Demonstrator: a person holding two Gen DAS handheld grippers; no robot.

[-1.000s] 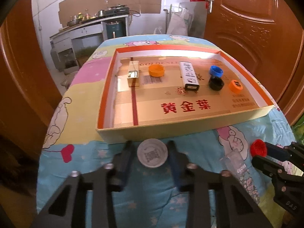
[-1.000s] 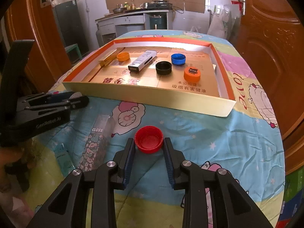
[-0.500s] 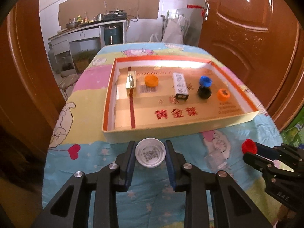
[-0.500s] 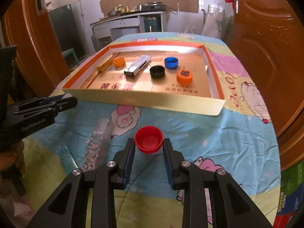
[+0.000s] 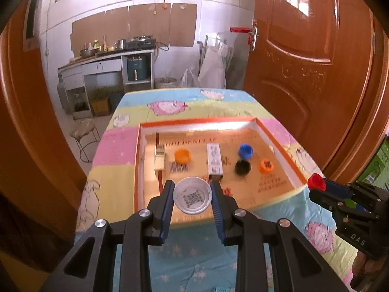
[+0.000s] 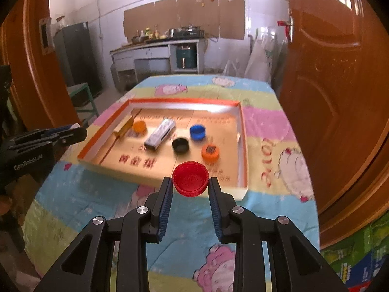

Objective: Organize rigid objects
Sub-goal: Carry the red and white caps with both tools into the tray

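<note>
My left gripper [image 5: 192, 200] is shut on a white bottle cap [image 5: 192, 199] with a QR code inside, held in the air above the near edge of the shallow cardboard tray [image 5: 282, 150]. My right gripper [image 6: 190, 182] is shut on a red bottle cap [image 6: 190, 178], held above the tray's near wall [image 6: 126, 172]; it also shows in the left wrist view [image 5: 316, 185]. In the tray lie an orange cap [image 5: 182, 156], a blue cap [image 5: 245, 150], a black cap [image 5: 243, 168], a second orange cap [image 5: 266, 166], a white box [image 5: 214, 161] and a gold box [image 5: 159, 158].
The tray sits on a table under a cartoon-print cloth [image 6: 272, 150]. Wooden doors [image 5: 313, 73] stand to both sides. A metal stool [image 5: 83, 137] stands beside the table's far left. A kitchen counter [image 5: 107, 65] is at the back.
Both grippers have lifted their caps off the cloth and moved up and forward towards the tray. The left gripper closed on the white cap a second ago.
</note>
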